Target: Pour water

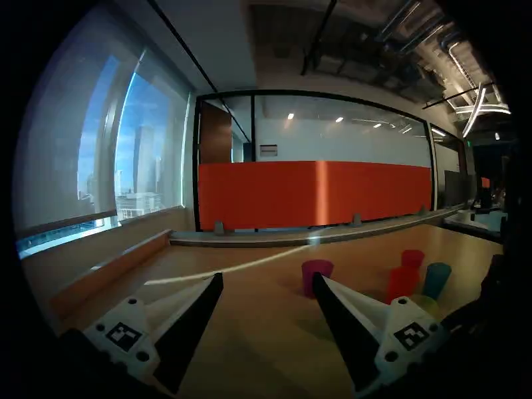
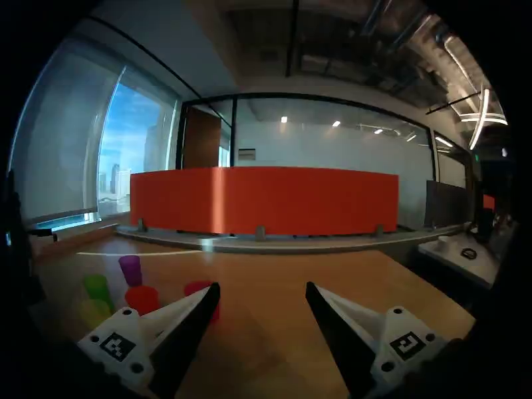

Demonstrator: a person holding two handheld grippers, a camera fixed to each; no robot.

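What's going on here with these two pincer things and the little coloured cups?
A person is holding a gripper in each hand over a wooden table. The left gripper and the right gripper both have their fingers open and hold nothing. A cluster of small coloured cups stands on the table ahead of them, untouched. No pouring has begun yet.

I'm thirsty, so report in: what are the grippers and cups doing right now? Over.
Left gripper jaws open, empty. Right gripper jaws open, empty. Cups upright on table, untouched. Nothing blocking the way.
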